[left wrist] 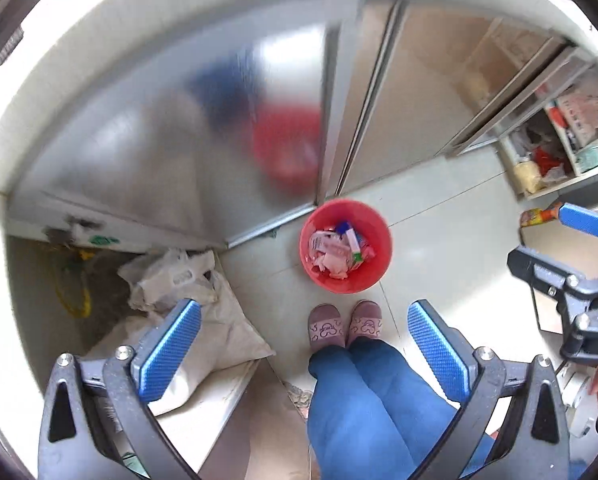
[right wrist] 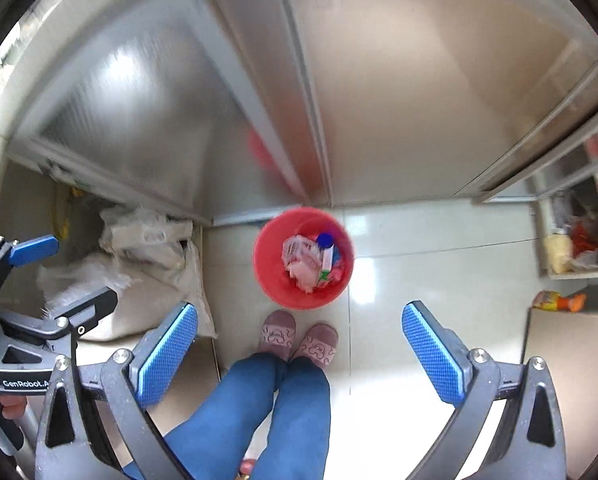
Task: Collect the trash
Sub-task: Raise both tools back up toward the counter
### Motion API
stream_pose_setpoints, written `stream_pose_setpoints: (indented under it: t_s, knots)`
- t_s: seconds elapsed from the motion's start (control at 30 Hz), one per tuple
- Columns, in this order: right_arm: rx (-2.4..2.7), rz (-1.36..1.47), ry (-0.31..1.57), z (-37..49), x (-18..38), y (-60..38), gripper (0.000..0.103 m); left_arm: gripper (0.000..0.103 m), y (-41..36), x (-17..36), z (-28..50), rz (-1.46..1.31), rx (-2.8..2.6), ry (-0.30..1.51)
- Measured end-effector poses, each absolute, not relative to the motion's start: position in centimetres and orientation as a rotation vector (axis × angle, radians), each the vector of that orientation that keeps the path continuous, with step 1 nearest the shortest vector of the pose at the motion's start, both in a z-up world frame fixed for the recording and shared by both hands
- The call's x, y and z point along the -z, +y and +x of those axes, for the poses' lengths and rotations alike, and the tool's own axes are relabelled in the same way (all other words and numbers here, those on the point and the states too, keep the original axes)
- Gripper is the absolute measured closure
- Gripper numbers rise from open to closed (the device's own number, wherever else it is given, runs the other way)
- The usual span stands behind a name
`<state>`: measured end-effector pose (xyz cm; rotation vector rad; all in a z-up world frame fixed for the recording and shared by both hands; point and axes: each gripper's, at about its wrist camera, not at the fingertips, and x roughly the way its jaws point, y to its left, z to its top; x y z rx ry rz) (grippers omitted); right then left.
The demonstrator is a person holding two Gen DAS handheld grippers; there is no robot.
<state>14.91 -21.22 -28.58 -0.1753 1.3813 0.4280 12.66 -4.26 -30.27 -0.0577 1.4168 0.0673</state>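
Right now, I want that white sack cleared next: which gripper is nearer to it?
Left. The left gripper hangs above the edge of the white sack; the right gripper is over the floor tiles, beyond the left one.

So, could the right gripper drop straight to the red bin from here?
Probably yes. The right gripper is open and empty, pointing down, and the red bin stands uncovered on bare floor just beyond the person's slippers. Nothing sits between them, though the bin looks far below.
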Motion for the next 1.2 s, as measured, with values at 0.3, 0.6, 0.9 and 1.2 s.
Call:
stream_pose_setpoints:
  t_s: [0.3,0.6,0.9,1.2]
  knots:
    - [-0.456,-0.145,1.243,14.3,16.2,-22.0,0.001,0.000,-4.7,17.8,12.2,-0.075,-0.065,1.246]
    - [-0.502,-0.168,1.160,15.5,11.0,-21.2,0.001,0.000,-2.9,12.2,11.8,-0.116,-0.132,1.163]
    - [-0.591,-0.210,1.085,18.4,8.1,-18.2,0.001,0.000,0.9,8.4,14.3,-0.150,-0.196,1.100]
    - [-0.649,-0.234,1.026,23.0,6.3,-11.2,0.001,0.000,8.0,7.3,17.9,-0.169,-0.246,1.070]
